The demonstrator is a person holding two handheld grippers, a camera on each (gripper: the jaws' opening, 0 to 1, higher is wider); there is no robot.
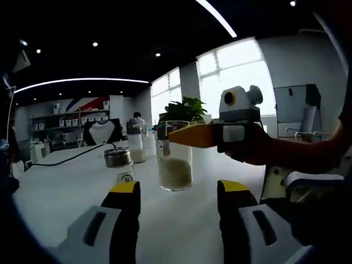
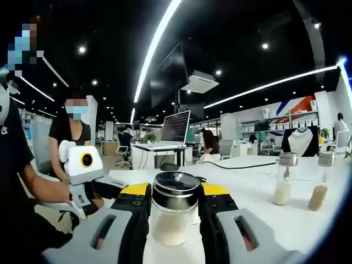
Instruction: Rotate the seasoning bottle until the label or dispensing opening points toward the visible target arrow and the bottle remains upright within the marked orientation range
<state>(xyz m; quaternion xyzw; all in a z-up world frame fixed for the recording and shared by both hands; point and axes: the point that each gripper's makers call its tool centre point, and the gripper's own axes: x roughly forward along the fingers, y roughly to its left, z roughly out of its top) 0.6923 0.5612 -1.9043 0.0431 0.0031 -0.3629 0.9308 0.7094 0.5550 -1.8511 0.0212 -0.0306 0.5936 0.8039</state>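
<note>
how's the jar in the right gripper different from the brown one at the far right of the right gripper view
The gripped jar holds white seasoning; the brown-filled jar holds brown.
The gripped jar sits between the right gripper fingers; the brown-filled jar stands free on the white table, away from either gripper.
The gripped jar looks wider and squatter; the brown-filled jar looks slimmer, though fisheye nearness may exaggerate this.
Both stand upright, with clear glass and metal caps.

Right claw (image 2: 174,199) gripping seasoning bottle (image 2: 173,215)
</note>
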